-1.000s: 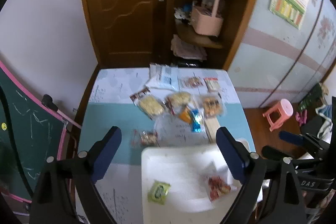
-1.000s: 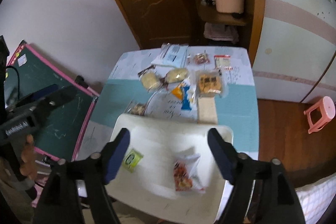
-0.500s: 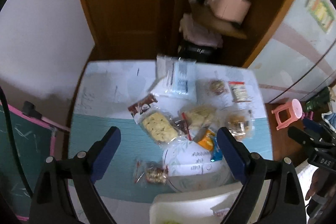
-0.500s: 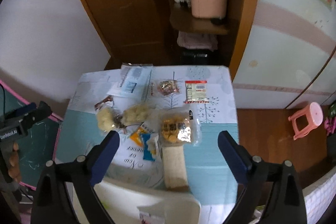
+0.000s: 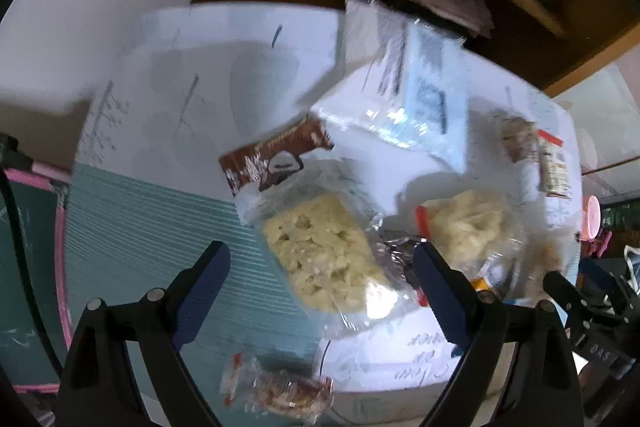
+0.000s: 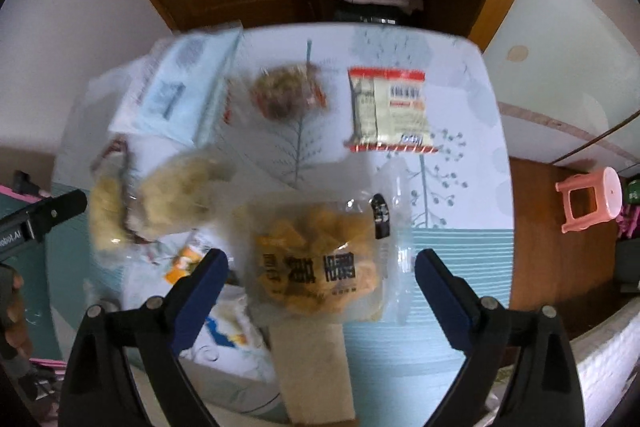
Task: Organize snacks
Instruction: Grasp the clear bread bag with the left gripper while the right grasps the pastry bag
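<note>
Hovering above a snack-strewn counter (image 6: 460,107), both tongs stand spread wide and empty. The left tongs (image 5: 320,267) frame a clear bag of pale crackers (image 5: 324,251) with a brown header, lying where white cloth meets teal. The right tongs (image 6: 320,267), whose jaws have just been opening, bracket a clear bag of golden snacks (image 6: 316,263); a red-edged packet (image 6: 390,111) lies beyond.

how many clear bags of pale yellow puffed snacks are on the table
2: one bag between the left tongs, the other bag just right of it. More may be hidden.
</note>
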`<action>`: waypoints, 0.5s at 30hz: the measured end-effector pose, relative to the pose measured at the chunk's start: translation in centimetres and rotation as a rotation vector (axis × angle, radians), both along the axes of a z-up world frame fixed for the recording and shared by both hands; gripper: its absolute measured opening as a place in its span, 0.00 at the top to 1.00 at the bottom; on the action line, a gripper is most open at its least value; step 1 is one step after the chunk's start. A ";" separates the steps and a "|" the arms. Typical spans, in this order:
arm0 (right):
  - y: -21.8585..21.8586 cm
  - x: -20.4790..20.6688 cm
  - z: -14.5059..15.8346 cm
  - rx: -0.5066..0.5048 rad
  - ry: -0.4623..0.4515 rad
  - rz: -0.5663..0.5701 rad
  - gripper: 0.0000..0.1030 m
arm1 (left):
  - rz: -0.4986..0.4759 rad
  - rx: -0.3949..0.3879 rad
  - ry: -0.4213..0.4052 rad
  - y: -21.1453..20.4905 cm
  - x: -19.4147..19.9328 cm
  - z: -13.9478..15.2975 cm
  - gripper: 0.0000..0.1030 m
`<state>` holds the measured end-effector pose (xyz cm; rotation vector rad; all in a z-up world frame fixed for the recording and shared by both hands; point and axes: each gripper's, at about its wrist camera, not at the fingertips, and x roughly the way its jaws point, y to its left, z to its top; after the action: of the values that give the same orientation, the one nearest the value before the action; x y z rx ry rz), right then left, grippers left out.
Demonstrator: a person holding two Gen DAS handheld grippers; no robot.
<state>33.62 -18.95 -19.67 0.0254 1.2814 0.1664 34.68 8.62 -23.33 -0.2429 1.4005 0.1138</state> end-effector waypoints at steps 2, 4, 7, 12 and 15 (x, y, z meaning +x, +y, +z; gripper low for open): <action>0.4 0.2 -0.7 -0.007 0.012 0.003 0.08 | 0.015 -0.008 0.020 0.1 0.2 -1.1 0.11; 0.8 0.3 -1.2 -0.022 0.018 0.008 0.08 | 0.034 -0.011 0.043 0.2 0.3 -2.2 0.11; 1.1 0.4 -1.5 -0.030 0.017 0.006 0.06 | 0.040 -0.014 0.059 0.1 0.4 -3.2 0.11; 1.1 0.7 -1.8 -0.025 0.039 -0.013 0.05 | 0.064 -0.042 0.065 0.0 0.1 -4.1 0.11; 1.1 0.9 -1.9 -0.024 0.035 -0.023 0.06 | 0.070 -0.078 0.054 0.0 -0.2 -4.2 0.22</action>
<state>34.56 -17.88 -21.60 0.0228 1.3173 0.1315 34.52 8.61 -27.54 -0.3563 1.4519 0.1247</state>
